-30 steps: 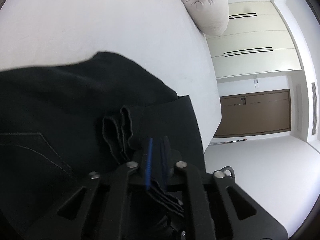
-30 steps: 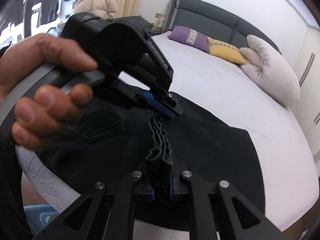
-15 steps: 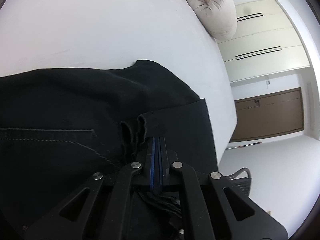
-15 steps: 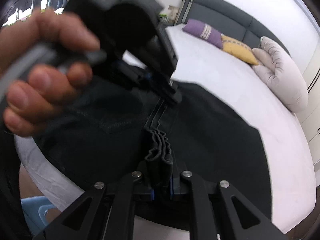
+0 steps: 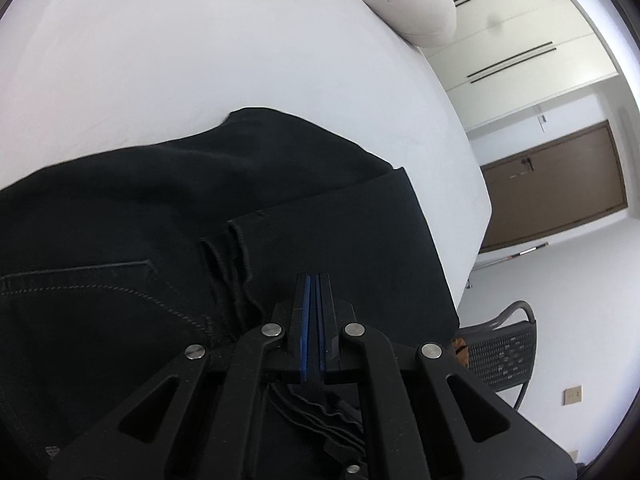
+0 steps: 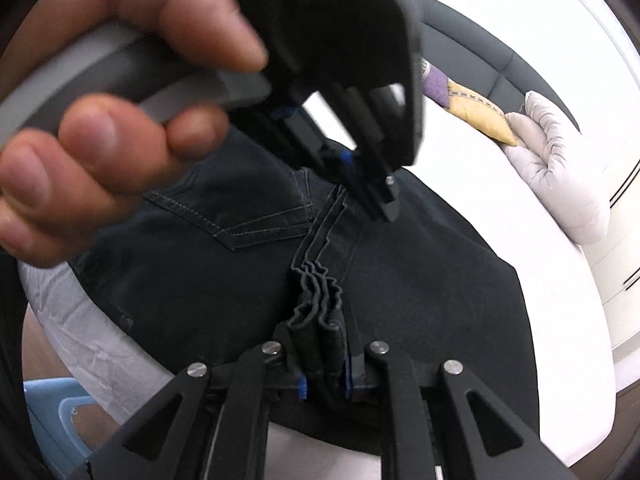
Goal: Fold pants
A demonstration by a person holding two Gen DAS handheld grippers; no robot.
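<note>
Black pants (image 5: 168,208) lie folded on the white bed (image 5: 200,48), a back pocket facing up (image 6: 240,216). My left gripper (image 5: 314,292) is shut with its blue pads together; no cloth shows between them, and the stacked leg hems (image 5: 228,256) lie just left of it. In the right wrist view it (image 6: 376,200) hovers over the hems, held by a hand (image 6: 100,128). My right gripper (image 6: 325,364) is shut on the bunched leg hems (image 6: 318,312) near the bed's near edge.
A pale duvet roll (image 5: 404,0) and purple and yellow pillows (image 6: 472,108) lie at the dark headboard (image 6: 500,56). White wardrobes (image 5: 516,52), a brown door (image 5: 552,184) and a grey mesh chair (image 5: 504,352) stand past the bed. A blue tub (image 6: 52,420) sits on the floor.
My left gripper let the hems slip out, then lifted and pulled back. The hems now lie on the pants. My right gripper kept its hold.
</note>
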